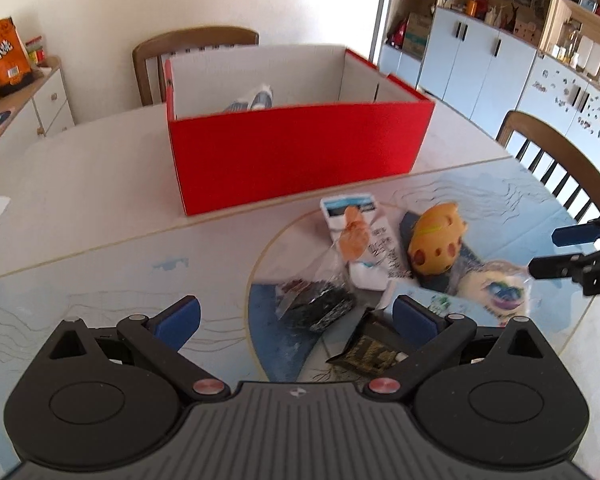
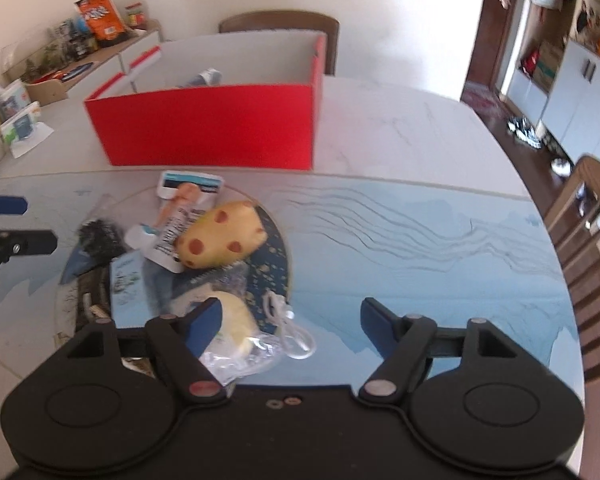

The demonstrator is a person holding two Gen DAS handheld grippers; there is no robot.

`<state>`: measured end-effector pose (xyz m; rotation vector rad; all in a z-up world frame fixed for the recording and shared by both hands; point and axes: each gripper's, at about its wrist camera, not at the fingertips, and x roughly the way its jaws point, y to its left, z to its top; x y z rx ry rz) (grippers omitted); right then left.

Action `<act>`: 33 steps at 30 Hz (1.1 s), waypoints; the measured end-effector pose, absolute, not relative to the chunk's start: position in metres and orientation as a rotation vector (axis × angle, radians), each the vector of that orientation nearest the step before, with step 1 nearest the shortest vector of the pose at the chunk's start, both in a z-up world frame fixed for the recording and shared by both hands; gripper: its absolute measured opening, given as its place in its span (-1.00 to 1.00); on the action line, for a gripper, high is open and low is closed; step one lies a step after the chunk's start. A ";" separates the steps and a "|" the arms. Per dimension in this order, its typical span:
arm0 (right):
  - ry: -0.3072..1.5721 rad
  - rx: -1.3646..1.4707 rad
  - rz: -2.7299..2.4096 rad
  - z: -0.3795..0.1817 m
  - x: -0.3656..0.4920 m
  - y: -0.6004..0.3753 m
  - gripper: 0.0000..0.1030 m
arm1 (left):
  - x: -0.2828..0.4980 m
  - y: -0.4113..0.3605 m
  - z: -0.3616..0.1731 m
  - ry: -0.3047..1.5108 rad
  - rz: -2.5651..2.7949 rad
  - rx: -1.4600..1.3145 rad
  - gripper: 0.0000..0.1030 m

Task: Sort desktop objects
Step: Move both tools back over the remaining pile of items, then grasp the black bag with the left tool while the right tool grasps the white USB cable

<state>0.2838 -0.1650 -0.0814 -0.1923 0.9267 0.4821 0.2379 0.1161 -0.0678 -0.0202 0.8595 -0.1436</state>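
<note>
The red box stands on the table behind the heap of small items. The yellow spotted toy lies ahead of the empty, wide-open left gripper. The right gripper, also wide open, holds nothing, a clear wrapped packet just beside its left finger.

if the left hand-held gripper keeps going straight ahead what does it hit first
Probably the dark snack packet lying between its open fingers; beyond that stands the red box. Depth is hard to judge here.

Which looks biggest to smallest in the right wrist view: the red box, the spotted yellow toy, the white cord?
1. Red box
2. Spotted yellow toy
3. White cord, smallest though nearest the camera. The box looks largest though farthest, so the order is safe.
</note>
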 end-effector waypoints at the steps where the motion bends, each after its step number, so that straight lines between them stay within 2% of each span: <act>1: 0.939 -0.184 0.480 -0.083 0.287 -0.166 0.38 | 0.240 0.117 -0.071 0.866 -0.146 -0.024 0.99; 8: 0.988 -0.150 0.476 -0.093 0.302 -0.170 0.28 | 0.253 0.123 -0.086 0.893 -0.143 -0.036 0.99; 22: 1.071 -0.119 0.482 -0.111 0.315 -0.164 -0.10 | 0.269 0.120 -0.097 0.897 -0.198 -0.047 0.96; 25: 1.092 -0.106 0.481 -0.116 0.316 -0.164 -0.19 | 0.273 0.120 -0.099 0.905 -0.205 -0.053 0.86; 28: 1.102 -0.101 0.477 -0.119 0.315 -0.165 -0.23 | 0.276 0.121 -0.102 0.915 -0.207 -0.061 0.62; 33: 1.114 -0.111 0.481 -0.125 0.313 -0.164 -0.51 | 0.280 0.119 -0.105 0.931 -0.221 -0.066 0.29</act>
